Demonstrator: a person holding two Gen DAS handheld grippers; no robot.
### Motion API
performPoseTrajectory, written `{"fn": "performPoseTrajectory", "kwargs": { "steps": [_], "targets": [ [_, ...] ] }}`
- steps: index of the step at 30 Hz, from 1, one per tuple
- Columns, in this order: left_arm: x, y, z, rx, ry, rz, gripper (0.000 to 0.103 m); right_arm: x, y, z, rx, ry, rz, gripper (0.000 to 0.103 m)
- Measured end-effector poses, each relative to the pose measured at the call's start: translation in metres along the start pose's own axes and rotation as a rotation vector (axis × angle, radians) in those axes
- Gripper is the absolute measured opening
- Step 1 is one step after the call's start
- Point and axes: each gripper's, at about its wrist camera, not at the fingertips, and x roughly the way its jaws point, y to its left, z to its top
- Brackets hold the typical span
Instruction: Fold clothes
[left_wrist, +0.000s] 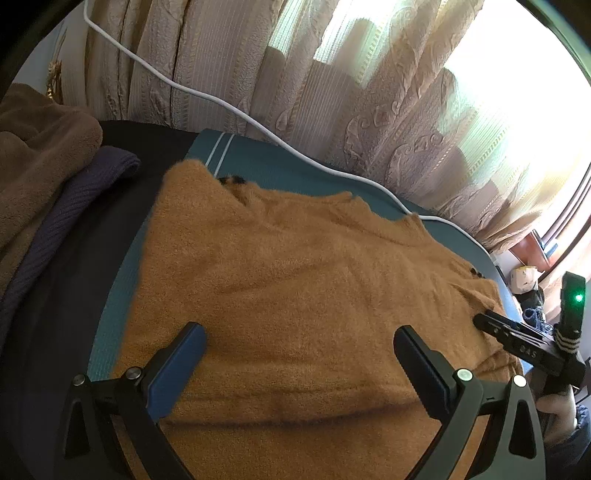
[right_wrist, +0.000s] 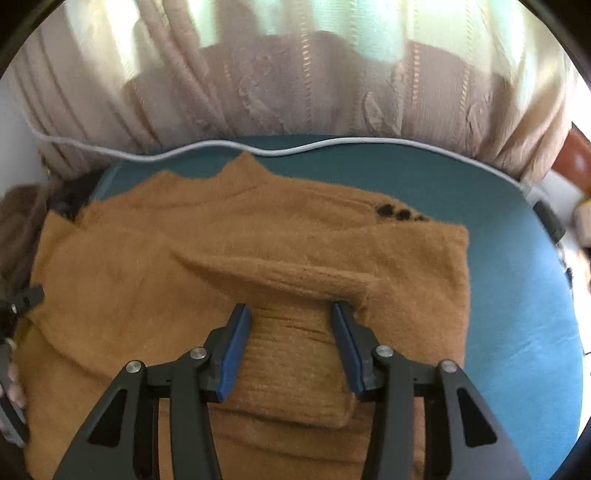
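Two claws over one fuzzy mustard-brown sweater (right_wrist: 155, 266), spread flat on a teal mat (right_wrist: 517, 280). Knit soft and napped across the body, ribbed along the cuff (right_wrist: 291, 354) of a sleeve folded back over the middle. Right claw (right_wrist: 291, 314) spread open, blue-padded fingers (right_wrist: 236, 343) straddling that ribbed cuff, gripping nothing. Left claw (left_wrist: 299, 336) likewise wide open above the sweater's body near the hem, nothing between the pads. Dark buttons (right_wrist: 400, 213) showing at the sweater's right shoulder edge; neckline pointing toward a beige embossed curtain (right_wrist: 295, 81). White cable (right_wrist: 207, 147) snaking along the mat's far edge, just beyond the collar, apart from the knit. Broad band of bare teal mat to the right of the sweater, narrower strip at the far side. At left, sweater edge close to the mat's border, beside a dark surface (left_wrist: 66, 295) carrying a brown fleece garment (left_wrist: 40, 155) and a purple ribbed one (left_wrist: 74, 206). Right claw's black body visible from the left wrist camera at the sweater's right edge.
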Motion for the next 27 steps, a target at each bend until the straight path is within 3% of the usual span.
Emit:
{"fn": "performPoseTrajectory", "kwargs": {
  "steps": [2,5,7,11,15,20,27],
  "targets": [
    [-0.001,0.0,0.0,-0.001,0.0,-0.005,0.103,-0.009,0.0,-0.003,-0.007,0.004,0.013,0.05],
    [-0.011,-0.001,-0.004,0.009,0.016,-0.023,0.103,-0.042,-0.002,-0.022,-0.004,-0.012,0.123,0.051],
    [-0.024,-0.003,-0.009,0.025,0.038,-0.043,0.103,-0.071,-0.002,-0.041,-0.041,-0.028,0.153,0.052],
    [-0.052,-0.006,-0.021,0.057,0.081,-0.085,0.103,-0.133,-0.006,-0.082,-0.118,-0.066,0.193,0.07],
    [-0.103,-0.006,-0.047,0.085,0.097,-0.133,0.103,-0.185,-0.011,-0.125,-0.147,-0.099,0.211,0.074],
    [-0.156,-0.004,-0.096,0.174,0.139,-0.024,0.103,-0.232,-0.011,-0.183,-0.163,-0.105,0.251,0.074],
    [-0.213,0.011,-0.166,0.155,0.167,0.023,0.103,-0.239,-0.005,-0.244,-0.171,-0.037,0.249,0.074]
  ]
}}
